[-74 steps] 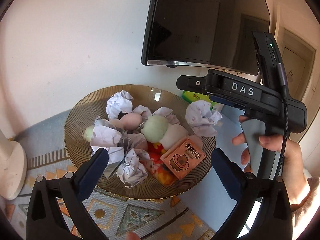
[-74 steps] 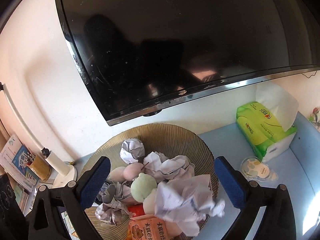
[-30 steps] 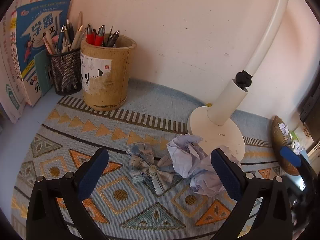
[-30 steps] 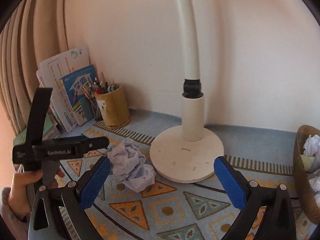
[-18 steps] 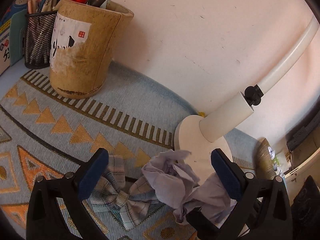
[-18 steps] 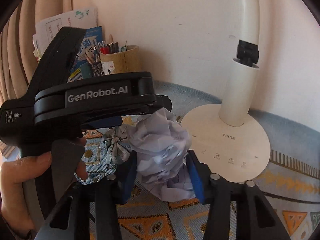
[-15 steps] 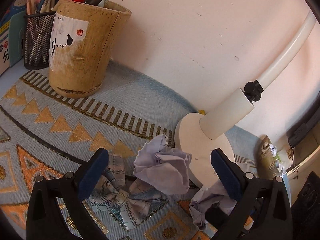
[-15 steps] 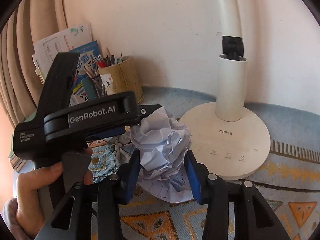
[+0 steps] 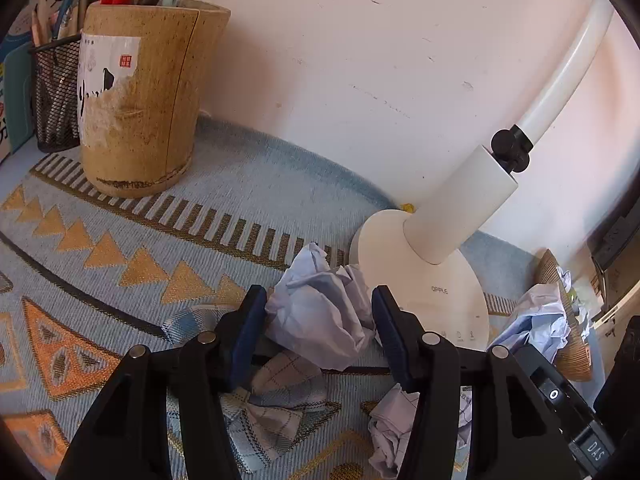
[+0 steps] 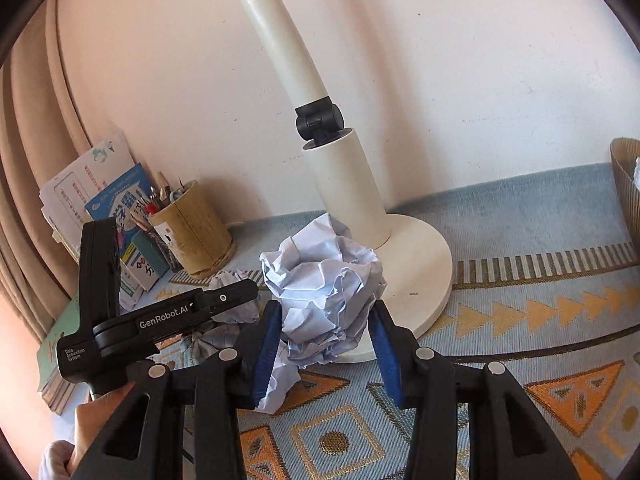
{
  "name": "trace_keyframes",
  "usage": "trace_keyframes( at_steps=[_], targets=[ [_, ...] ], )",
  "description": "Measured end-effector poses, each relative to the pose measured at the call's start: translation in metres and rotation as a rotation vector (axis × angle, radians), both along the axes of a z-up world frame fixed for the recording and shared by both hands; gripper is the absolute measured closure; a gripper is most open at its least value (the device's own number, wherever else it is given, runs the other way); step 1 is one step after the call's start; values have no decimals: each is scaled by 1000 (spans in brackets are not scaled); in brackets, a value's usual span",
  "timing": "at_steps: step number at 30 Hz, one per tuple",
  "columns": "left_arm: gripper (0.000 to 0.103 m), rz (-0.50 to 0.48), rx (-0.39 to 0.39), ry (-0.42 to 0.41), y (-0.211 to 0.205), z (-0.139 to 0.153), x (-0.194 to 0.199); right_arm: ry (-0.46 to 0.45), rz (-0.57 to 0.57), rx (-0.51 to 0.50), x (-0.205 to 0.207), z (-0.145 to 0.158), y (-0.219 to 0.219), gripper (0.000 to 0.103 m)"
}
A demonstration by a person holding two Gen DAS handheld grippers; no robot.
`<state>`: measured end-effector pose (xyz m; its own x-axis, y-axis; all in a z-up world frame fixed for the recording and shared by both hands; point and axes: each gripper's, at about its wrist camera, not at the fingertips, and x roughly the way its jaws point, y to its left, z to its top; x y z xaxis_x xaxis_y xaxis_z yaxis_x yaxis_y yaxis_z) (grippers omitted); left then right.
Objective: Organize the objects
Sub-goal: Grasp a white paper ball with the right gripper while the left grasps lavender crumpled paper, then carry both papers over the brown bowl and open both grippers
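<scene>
Left wrist view shows your left gripper (image 9: 318, 326) closed onto a crumpled ball of white paper (image 9: 320, 312), blue pads pressing both its sides. It sits above a blue plaid fabric bow (image 9: 276, 396) lying on the patterned blue and orange woven mat (image 9: 120, 248). Just right of the ball is the round white base of the desk lamp (image 9: 424, 280); its edge nearly touches the paper, so you have little room on that side. Far left, a tan bamboo pen holder (image 9: 136, 92) stands well apart, with open mat between.

Right wrist view shows your right gripper (image 10: 324, 344) clamped on a second crumpled white paper wad (image 10: 324, 284), held up in front of the lamp base (image 10: 424, 264). To the right, the mat (image 10: 540, 320) lies open as far as the rim of a ribbed brown bowl (image 10: 624, 184) at the far right edge. On the left, your left gripper's black body (image 10: 132, 320) sits close by, crowding that side.
</scene>
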<state>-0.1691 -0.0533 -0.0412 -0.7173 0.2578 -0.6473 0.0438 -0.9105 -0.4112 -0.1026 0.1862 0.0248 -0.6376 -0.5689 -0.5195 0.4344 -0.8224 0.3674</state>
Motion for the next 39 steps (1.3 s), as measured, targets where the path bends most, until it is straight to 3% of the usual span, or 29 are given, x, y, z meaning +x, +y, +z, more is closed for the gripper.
trace_keyframes(
  at_steps=[6, 22, 26, 28, 30, 32, 33, 35, 39],
  targets=[
    [51, -30, -28, 17, 8, 6, 3, -38, 8, -12, -2, -6, -4, 59],
    [51, 50, -35, 5, -4, 12, 15, -94, -24, -3, -8, -15, -3, 59],
    [51, 73, -78, 14, -1, 19, 20, -111, -36, -27, -11, -17, 1, 59],
    [51, 59, -106, 42, 5, 25, 25, -117, -45, -44, -12, -18, 4, 59],
    [51, 35, -103, 126, 7, 36, 38, -123, -14, -89, -13, -19, 8, 59],
    [51, 58, -193, 163, 16, 48, 51, -119, 6, -112, -7, -17, 15, 60],
    [51, 56, -195, 173, 19, 54, 58, -110, 6, -104, -2, -13, 21, 60],
    [51, 46, -120, 209, 24, 69, 71, -83, 13, -133, 6, 0, 38, 60],
    [51, 1, -108, 266, 68, 107, 79, -3, -26, -167, 11, 51, 84, 60]
  ],
)
